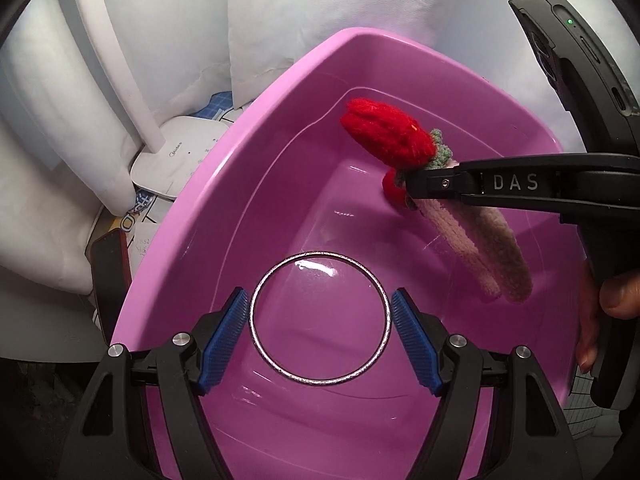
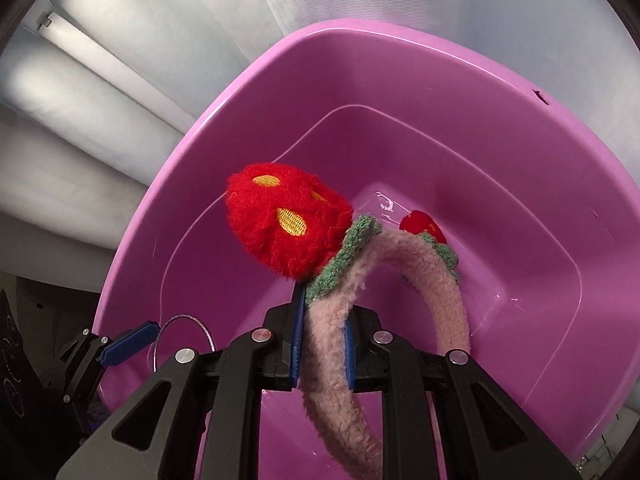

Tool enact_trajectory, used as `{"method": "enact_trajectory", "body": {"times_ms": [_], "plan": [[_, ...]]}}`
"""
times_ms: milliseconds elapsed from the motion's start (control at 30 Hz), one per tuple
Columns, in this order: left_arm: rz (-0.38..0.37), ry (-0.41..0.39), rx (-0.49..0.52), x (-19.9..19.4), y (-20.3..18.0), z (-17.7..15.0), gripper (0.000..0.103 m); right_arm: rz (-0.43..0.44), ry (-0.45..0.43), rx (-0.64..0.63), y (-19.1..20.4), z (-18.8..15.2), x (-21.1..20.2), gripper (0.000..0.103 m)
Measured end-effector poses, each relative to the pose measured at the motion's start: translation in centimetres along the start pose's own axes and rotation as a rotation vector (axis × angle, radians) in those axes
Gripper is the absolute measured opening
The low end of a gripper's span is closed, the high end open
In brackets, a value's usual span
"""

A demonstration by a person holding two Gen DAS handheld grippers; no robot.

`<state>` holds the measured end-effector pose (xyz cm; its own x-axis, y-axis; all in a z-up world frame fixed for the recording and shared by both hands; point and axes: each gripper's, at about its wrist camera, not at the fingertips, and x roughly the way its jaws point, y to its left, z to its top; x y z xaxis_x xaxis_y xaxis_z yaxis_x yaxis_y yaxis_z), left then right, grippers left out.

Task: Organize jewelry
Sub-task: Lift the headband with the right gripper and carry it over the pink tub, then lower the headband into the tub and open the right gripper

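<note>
A pink plastic tub (image 1: 208, 184) fills both views (image 2: 500, 128). My left gripper (image 1: 320, 320) holds a thin silver bangle (image 1: 276, 276) between its blue pads (image 1: 226, 328) over the tub. The bangle also shows in the right wrist view (image 2: 188, 318). My right gripper (image 2: 322, 344) is shut on a fluffy pink headband (image 2: 420, 256) with red strawberries (image 2: 288, 224) and holds it above the tub floor. In the left wrist view the right gripper (image 1: 416, 186) comes in from the right with the headband (image 1: 492, 248).
A white lamp base (image 1: 176, 156) and its stem stand left of the tub, before white cloth. A dark red-edged object (image 1: 110, 276) lies by the tub's left rim. Patterned papers lie under the lamp.
</note>
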<state>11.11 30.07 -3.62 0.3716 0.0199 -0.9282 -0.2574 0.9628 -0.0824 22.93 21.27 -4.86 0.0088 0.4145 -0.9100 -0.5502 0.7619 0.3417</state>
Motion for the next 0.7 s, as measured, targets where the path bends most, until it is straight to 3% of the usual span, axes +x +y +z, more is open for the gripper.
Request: {"method": "enact_trajectory", "body": {"times_ms": [133,167,200,267,333,700], "plan": [[0.006,0.015,0.006,0.1,-0.2,0.1,0.072,-0.052,0.007,-0.019,0.7,0.8,0.3,0.024],[0.008,0.015,0.006,0.0,-0.2,0.0,0.072,-0.057,0.009,-0.018,0.9,0.9,0.3,0.031],[0.013,0.016,0.008,0.1,-0.2,0.0,0.073,-0.054,0.012,-0.015,0.9,1.0,0.4,0.044],[0.014,0.018,0.017,0.0,-0.4,-0.2,0.079,-0.06,0.013,-0.015,1.4,1.4,0.3,0.055],[0.028,0.004,0.02,-0.3,-0.5,-0.4,0.088,-0.082,0.009,-0.022,1.4,1.4,0.3,0.055],[0.039,-0.017,0.019,-1.3,0.3,-1.5,0.088,-0.069,-0.033,0.003,0.5,0.4,-2.1,0.059]]}}
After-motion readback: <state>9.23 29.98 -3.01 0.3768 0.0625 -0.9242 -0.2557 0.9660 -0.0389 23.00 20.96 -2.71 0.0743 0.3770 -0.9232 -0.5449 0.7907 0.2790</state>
